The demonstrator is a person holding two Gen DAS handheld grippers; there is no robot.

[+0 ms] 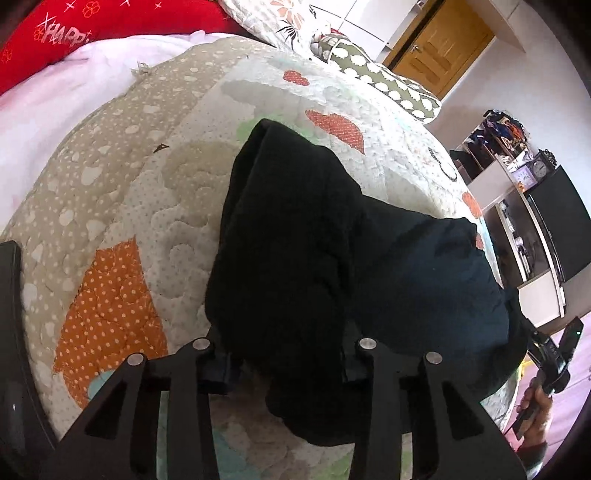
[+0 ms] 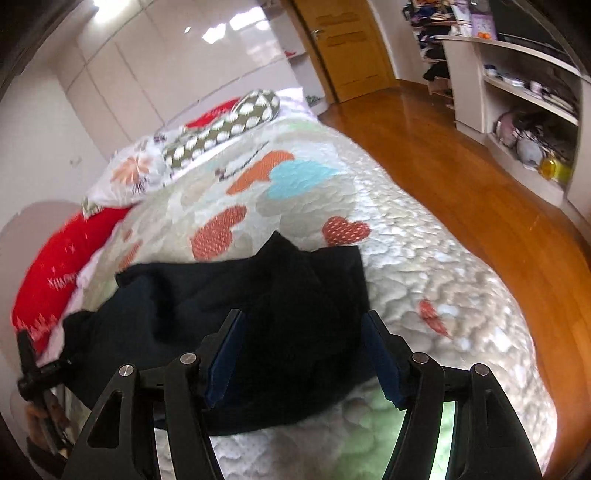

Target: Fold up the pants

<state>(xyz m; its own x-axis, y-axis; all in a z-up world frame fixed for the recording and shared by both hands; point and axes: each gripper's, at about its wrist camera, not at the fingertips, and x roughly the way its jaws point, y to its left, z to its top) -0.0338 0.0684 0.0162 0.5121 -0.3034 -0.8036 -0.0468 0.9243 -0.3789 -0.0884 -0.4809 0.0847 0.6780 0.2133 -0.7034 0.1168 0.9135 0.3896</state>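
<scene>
The dark pants (image 1: 332,251) lie in a folded heap on the patterned quilt (image 1: 147,206); they also show in the right wrist view (image 2: 240,295). My left gripper (image 1: 284,350) hangs over the near end of the pants with its jaws wide apart; cloth drapes between them and hides the tips. My right gripper (image 2: 301,325) is open above the near edge of the pants, blue pads (image 2: 225,358) showing, holding nothing. The right gripper also appears at the left view's lower right edge (image 1: 554,354), held by a hand.
A red pillow (image 1: 74,33) and patterned pillows (image 2: 221,129) lie at the head of the bed. The wooden floor (image 2: 461,184) runs beside the bed on the right, with white shelves (image 2: 517,110) and a wooden door (image 2: 343,48) beyond.
</scene>
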